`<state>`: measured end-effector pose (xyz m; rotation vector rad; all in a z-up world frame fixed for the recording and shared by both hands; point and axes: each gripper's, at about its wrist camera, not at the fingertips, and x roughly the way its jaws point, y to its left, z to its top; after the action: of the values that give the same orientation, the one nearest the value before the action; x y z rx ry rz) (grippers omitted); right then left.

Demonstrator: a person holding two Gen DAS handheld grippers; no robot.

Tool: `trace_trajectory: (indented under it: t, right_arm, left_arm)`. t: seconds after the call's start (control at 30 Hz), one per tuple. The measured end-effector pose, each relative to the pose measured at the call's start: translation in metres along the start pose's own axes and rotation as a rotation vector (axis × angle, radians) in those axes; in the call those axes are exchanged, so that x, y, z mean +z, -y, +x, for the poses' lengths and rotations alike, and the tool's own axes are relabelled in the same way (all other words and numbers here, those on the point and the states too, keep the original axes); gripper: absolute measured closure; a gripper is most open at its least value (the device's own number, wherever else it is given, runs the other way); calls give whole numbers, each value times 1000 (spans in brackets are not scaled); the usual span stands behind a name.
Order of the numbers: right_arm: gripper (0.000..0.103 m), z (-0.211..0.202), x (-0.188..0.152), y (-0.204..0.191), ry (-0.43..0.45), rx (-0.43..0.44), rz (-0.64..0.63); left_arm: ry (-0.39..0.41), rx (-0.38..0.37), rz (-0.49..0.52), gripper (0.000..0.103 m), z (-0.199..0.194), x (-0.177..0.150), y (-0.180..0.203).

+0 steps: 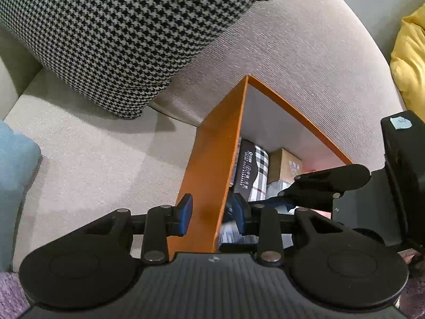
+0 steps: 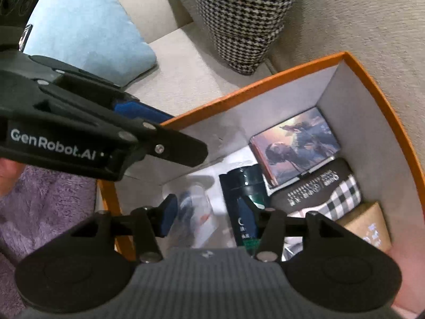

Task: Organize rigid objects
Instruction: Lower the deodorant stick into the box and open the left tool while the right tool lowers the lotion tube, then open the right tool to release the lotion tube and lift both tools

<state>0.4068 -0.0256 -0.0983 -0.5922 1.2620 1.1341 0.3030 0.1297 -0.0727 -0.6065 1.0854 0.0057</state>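
An orange box (image 1: 212, 143) with a white inside stands on a beige sofa seat. My left gripper (image 1: 211, 214) straddles its near wall, one blue pad outside and one inside, pressed on the wall. In the right wrist view that gripper's fingers (image 2: 140, 111) sit on the rim. My right gripper (image 2: 209, 218) hangs open inside the box over a clear plastic packet (image 2: 194, 212). Its right pad is beside a dark green bottle (image 2: 244, 186). A picture-covered case (image 2: 294, 143), a black-and-plaid pack (image 2: 318, 191) and a brown carton (image 2: 369, 226) lie further in.
A houndstooth cushion (image 1: 111, 40) leans on the sofa back behind the box. A light blue cushion (image 2: 82, 26) lies to the left, a yellow one (image 1: 409, 58) at the right. A purple fluffy fabric (image 2: 39, 207) lies by the box's near corner.
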Motion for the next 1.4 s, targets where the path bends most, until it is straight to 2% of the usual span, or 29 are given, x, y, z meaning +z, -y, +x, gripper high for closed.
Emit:
trace_trajectory:
  t: [0.13,0.23,0.37,0.47,0.6,0.67,0.77,0.8,0.87,1.07,1.17,1.23,1.3,1.33,1.4]
  right_arm:
    - [51,-8,-14,2,-5,-50,31]
    - [61,-12,-26,9,4,-45,101]
    - [78,-16,-36,23,57,12,258]
    - [84,-21,-46,26,66,46,347]
    - [80,-13,-63,35,6,85,469]
    - [73,-4,-71,40,-43,87,516]
    - [64,2,-80,44,-44,94,574]
    - [64,1,-81,44,-40,86,576]
    - [55,1,-80,42,-49,45,566]
    - [40,-3,-83,45,-49,-24,581]
    - [40,1,-87,59,-44,-62,624]
    - [42,6,-90,66,-39,-45,652]
    - [47,11,-89,67,-22,-39,659]
    - [54,11,-87,66,-10,-42,649]
    - [62,12,-82,61,-3,-85,612]
  left_arm:
    - [0,0,12,69,0,-2,3]
    - [2,2,5,69,1,-4,4]
    - [4,2,3,69,0,-4,1]
    - [5,3,8,69,2,-4,2]
    - [9,6,4,69,1,-5,3]
    - [12,10,4,69,-5,-7,6]
    - [9,14,8,69,-3,-6,6]
    - [9,13,8,69,-3,-6,6]
    - [7,12,10,69,-2,-6,6]
    - [9,12,22,69,-3,-5,7]
    - [8,7,23,69,-3,-5,7]
    - [4,2,20,69,-4,-5,6]
    - [1,1,13,69,-4,-5,4]
    - [0,1,9,69,-3,-5,3]
    - [-2,6,2,69,-2,-5,1]
